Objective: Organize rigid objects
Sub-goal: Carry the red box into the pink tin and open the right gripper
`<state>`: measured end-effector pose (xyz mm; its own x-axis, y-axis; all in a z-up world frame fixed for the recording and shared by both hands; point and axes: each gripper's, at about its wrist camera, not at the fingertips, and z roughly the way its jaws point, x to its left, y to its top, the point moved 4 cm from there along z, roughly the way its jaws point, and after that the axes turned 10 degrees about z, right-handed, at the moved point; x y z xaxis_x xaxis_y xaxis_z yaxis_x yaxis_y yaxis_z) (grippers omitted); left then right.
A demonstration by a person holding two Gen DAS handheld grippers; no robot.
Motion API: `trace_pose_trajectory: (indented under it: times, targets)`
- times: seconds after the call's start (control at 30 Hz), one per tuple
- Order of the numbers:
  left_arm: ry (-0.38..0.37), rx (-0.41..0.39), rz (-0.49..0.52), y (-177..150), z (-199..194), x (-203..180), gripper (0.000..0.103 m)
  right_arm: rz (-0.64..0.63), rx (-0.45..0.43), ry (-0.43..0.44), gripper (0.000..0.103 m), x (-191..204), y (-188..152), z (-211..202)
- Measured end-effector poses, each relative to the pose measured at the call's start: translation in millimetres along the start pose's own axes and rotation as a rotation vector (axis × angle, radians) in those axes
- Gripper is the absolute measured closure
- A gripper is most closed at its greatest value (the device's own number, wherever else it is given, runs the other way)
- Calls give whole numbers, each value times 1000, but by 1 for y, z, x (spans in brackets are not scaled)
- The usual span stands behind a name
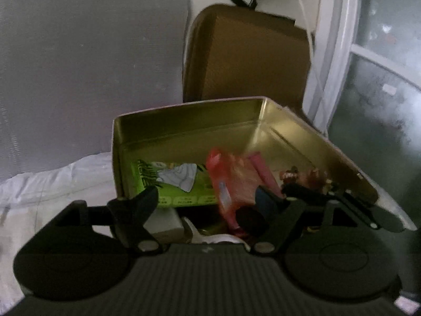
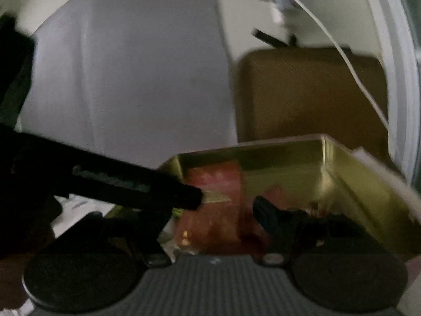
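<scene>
An open gold tin (image 1: pixel 184 110) fills the middle of the left wrist view. In it lie a green printed packet (image 1: pixel 173 184), a pink stick (image 1: pixel 263 171) and small brown pieces (image 1: pixel 302 176). A blurred red packet (image 1: pixel 229 184) stands tilted between the fingers of my left gripper (image 1: pixel 206 202), whose jaws stand wide open, the left pad well clear of it. In the right wrist view my right gripper (image 2: pixel 210 218) is open over the same tin (image 2: pixel 342 163), the red packet (image 2: pixel 215 205) showing in its gap. The left gripper's finger (image 2: pixel 158 189) reaches in from the left and hides my right gripper's left finger.
A brown padded case (image 1: pixel 250 52) stands upright behind the tin, with a white cable (image 1: pixel 302 13) hanging over it. White bedding (image 1: pixel 52 184) lies at the left under a grey wall. A window frame (image 1: pixel 342 52) rises at the right. A small white block (image 1: pixel 163 221) sits under my left gripper.
</scene>
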<state>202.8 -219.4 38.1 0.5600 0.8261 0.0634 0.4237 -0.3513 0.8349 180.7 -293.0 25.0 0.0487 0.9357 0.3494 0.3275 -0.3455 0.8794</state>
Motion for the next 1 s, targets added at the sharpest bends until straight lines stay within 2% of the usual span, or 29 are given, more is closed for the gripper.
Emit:
trace_pose_trajectory:
  times: [0.17,0.33,0.57,0.77,1.0]
  targets:
    - [59,-62,14,-5,-29,7,20,-14,-41,2,32,-4,-4,-14]
    - [151,-52,34,-12,-52,4,20,16,-91,14,32,1,-2,-33]
    - [181,-47,29,-36,-79,4,20,120,-128,16,32,3,-11,-78]
    - [214,-37,5,-57,-103,18,20,135,-106,9,32,11,-16,-99]
    - [271,-40,-22,-78,-123,48,20,119,-76,30,32,38,-22,-105]
